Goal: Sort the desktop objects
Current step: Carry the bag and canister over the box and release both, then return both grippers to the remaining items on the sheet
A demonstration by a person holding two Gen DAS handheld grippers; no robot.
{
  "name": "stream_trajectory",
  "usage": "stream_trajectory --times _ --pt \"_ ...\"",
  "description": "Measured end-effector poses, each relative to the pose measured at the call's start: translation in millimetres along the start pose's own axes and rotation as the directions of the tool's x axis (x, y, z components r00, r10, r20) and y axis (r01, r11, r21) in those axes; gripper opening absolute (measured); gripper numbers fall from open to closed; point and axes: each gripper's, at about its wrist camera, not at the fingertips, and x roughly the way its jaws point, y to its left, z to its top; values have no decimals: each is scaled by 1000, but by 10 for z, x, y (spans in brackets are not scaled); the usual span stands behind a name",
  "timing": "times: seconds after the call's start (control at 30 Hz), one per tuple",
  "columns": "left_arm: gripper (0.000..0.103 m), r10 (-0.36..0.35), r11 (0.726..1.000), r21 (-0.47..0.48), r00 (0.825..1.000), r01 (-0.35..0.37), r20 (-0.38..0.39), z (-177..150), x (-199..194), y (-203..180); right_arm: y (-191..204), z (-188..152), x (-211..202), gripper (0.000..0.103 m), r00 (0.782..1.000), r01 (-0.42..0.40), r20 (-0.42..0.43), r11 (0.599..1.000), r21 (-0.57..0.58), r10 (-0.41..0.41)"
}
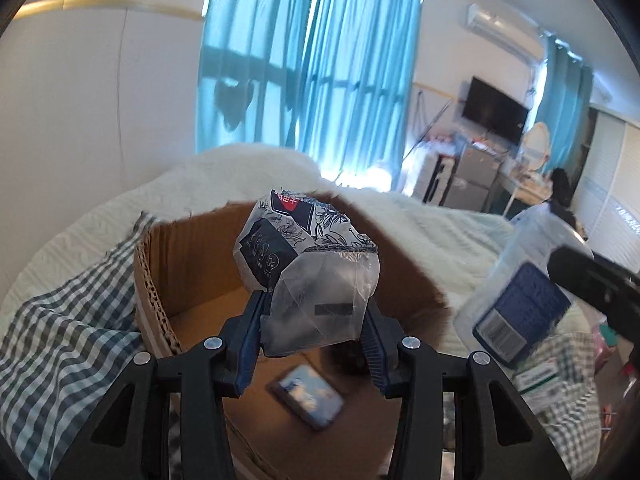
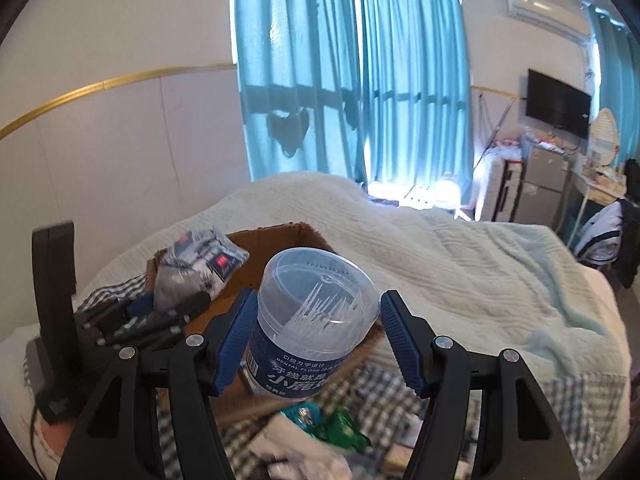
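My left gripper [image 1: 314, 312] is shut on a crinkled plastic packet [image 1: 308, 264] with a black, white and red print, held over an open cardboard box [image 1: 192, 264]. A small blue flat item [image 1: 308, 396] lies on the box floor. My right gripper [image 2: 320, 300] is shut on a clear round jar of dental floss picks [image 2: 312, 312] with a blue label, just right of the box [image 2: 280, 240]. The jar [image 1: 520, 312] and right gripper [image 1: 592, 284] show at the left wrist view's right edge. The left gripper [image 2: 152, 320] and packet [image 2: 196, 264] appear left in the right wrist view.
The box sits on a bed with a white quilt [image 2: 480, 264] and a checked cloth [image 1: 68, 320]. Green wrappers [image 2: 336, 428] and other loose items lie below the jar. A black upright stand [image 2: 56, 300] is at the left. Curtains, a TV and cluttered furniture stand beyond.
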Motion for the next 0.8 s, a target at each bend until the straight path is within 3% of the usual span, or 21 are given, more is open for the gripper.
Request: stream_trajectory --times 0.13,0.23,0.33,0.37,0.4,0.53,0.8 --pt "46 13 1000 2 1000 -13 -21 -122 230 95 43 -85 488 63 998 -12 -59 1000 -1 12" --pt "49 31 998 57 999 -32 12 -175 247 53 38 -150 741 63 996 -1 -93 1000 -10 0" --pt "65 17 997 69 1000 -18 17 -208 222 26 -16 -213 812 66 995 30 -96 999 17 -28" --pt "75 12 998 65 1000 -13 22 -213 205 31 -35 -216 796 75 995 53 -87 998 28 -50" --pt "78 1 998 61 1000 -2 31 -220 178 38 -36 -203 766 79 995 65 -72 997 33 -63" --pt "92 -49 997 65 998 46 45 -250 69 32 -83 -133 497 82 997 71 -24 996 44 -70" --pt "96 -91 993 84 995 88 32 -394 -393 -194 -271 -244 -221 85 987 156 -33 988 13 -155"
